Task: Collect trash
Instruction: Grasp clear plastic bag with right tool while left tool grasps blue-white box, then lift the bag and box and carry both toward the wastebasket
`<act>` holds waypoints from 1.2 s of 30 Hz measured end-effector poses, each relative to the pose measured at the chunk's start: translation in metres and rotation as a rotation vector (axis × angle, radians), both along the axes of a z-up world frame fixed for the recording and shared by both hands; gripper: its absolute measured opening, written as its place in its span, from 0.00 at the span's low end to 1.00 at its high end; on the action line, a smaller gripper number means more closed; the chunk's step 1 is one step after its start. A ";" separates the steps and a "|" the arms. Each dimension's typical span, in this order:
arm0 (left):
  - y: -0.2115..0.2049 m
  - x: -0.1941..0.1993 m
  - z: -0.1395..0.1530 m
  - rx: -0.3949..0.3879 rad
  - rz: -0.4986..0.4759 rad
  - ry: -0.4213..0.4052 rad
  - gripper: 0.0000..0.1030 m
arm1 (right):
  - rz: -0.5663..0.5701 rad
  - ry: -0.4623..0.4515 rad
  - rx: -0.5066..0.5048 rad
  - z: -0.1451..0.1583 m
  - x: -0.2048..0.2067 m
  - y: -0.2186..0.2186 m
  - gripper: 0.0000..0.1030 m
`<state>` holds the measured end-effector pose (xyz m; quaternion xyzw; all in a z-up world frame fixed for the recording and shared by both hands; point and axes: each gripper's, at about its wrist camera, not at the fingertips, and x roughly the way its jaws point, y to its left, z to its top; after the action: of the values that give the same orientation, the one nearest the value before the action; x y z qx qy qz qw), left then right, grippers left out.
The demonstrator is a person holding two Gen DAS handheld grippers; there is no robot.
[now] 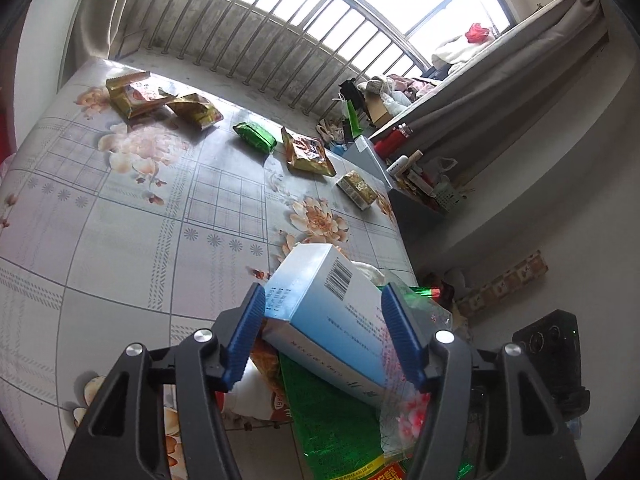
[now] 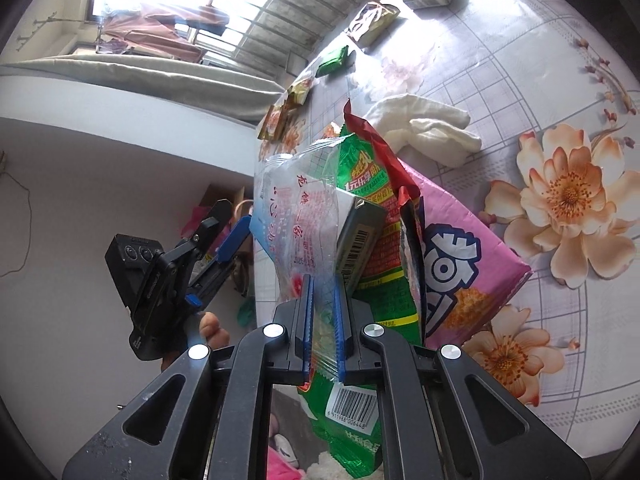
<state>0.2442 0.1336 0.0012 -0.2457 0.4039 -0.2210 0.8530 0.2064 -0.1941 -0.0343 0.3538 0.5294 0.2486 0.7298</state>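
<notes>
My left gripper [image 1: 324,308] is open, its blue pads on either side of a pale blue carton with a barcode [image 1: 332,312], not pressing it. The carton rests in a clear plastic bag [image 2: 292,208] with a green wrapper [image 2: 368,240]. My right gripper [image 2: 323,280] is shut on the clear bag's edge and holds it up beside a pink snack bag [image 2: 460,248]. The left gripper shows in the right wrist view [image 2: 236,240]. Gold wrappers [image 1: 136,98], a green packet [image 1: 254,136], another wrapper [image 1: 306,154] and a small box [image 1: 356,190] lie on the floral sheet [image 1: 120,220].
A white crumpled cloth [image 2: 424,128] lies on the sheet behind the bag. A barred window [image 1: 280,40] runs along the far side. A cluttered shelf with boxes and bottles [image 1: 404,160] stands at the bed's right edge. A black device [image 1: 552,344] sits on the floor.
</notes>
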 end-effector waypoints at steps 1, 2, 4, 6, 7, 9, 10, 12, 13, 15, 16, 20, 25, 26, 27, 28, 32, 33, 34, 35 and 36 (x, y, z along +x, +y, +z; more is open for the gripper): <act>-0.001 0.000 0.000 -0.006 -0.006 0.006 0.53 | -0.003 -0.001 0.000 0.000 -0.001 -0.002 0.07; -0.001 0.000 -0.001 -0.008 -0.008 0.010 0.51 | -0.005 -0.002 0.000 0.001 -0.002 -0.004 0.07; -0.001 0.000 -0.003 -0.016 -0.013 0.022 0.49 | -0.010 -0.002 0.002 0.000 -0.002 -0.006 0.07; 0.002 0.001 -0.005 -0.028 -0.016 0.042 0.45 | -0.012 -0.002 0.003 0.001 -0.004 -0.007 0.07; 0.003 0.001 -0.007 -0.032 -0.015 0.050 0.45 | -0.012 -0.002 0.003 0.002 -0.005 -0.007 0.07; 0.006 0.002 -0.010 -0.032 -0.007 0.075 0.45 | -0.012 -0.001 0.006 0.002 -0.006 -0.007 0.07; 0.009 0.002 -0.011 -0.036 -0.004 0.087 0.45 | -0.013 -0.001 0.006 0.002 -0.005 -0.006 0.07; 0.013 0.003 -0.014 -0.051 -0.005 0.110 0.45 | -0.013 -0.001 0.007 0.003 -0.006 -0.007 0.07; 0.015 0.003 -0.015 -0.057 -0.004 0.120 0.45 | -0.014 -0.002 0.007 0.003 -0.006 -0.007 0.07; 0.018 0.003 -0.018 -0.063 0.000 0.136 0.45 | -0.014 -0.001 0.004 0.003 -0.005 -0.006 0.07; 0.017 0.003 -0.019 -0.069 -0.004 0.143 0.45 | -0.014 0.000 0.005 0.002 -0.005 -0.006 0.07; 0.015 0.007 -0.025 -0.076 -0.014 0.180 0.45 | -0.014 0.003 0.004 0.001 -0.003 -0.003 0.07; 0.014 0.011 -0.026 -0.098 -0.025 0.192 0.44 | -0.019 0.005 0.002 0.000 -0.001 -0.003 0.07; 0.014 0.011 -0.026 -0.097 -0.029 0.192 0.44 | -0.020 0.006 0.003 0.000 -0.001 -0.004 0.07; 0.013 0.011 -0.026 -0.094 -0.032 0.191 0.44 | -0.020 0.006 0.004 -0.001 -0.001 -0.004 0.07; 0.013 0.010 -0.025 -0.091 -0.035 0.188 0.44 | -0.020 0.006 0.004 -0.001 -0.001 -0.004 0.07; 0.013 0.009 -0.025 -0.097 -0.038 0.185 0.39 | -0.023 0.009 0.008 -0.003 -0.001 -0.004 0.07; 0.012 0.009 -0.025 -0.100 -0.039 0.181 0.38 | -0.023 0.010 0.009 -0.003 -0.001 -0.005 0.07; 0.012 0.008 -0.024 -0.103 -0.041 0.173 0.38 | -0.023 0.010 0.010 -0.004 -0.001 -0.005 0.07; 0.012 0.007 -0.022 -0.107 -0.042 0.166 0.37 | -0.023 0.011 0.010 -0.004 -0.001 -0.005 0.06; 0.013 0.007 -0.021 -0.112 -0.043 0.162 0.36 | -0.024 0.011 0.012 -0.004 -0.001 -0.005 0.06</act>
<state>0.2515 0.1462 -0.0202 -0.3010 0.4636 -0.2411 0.7977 0.2054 -0.1991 -0.0379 0.3658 0.5278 0.2410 0.7277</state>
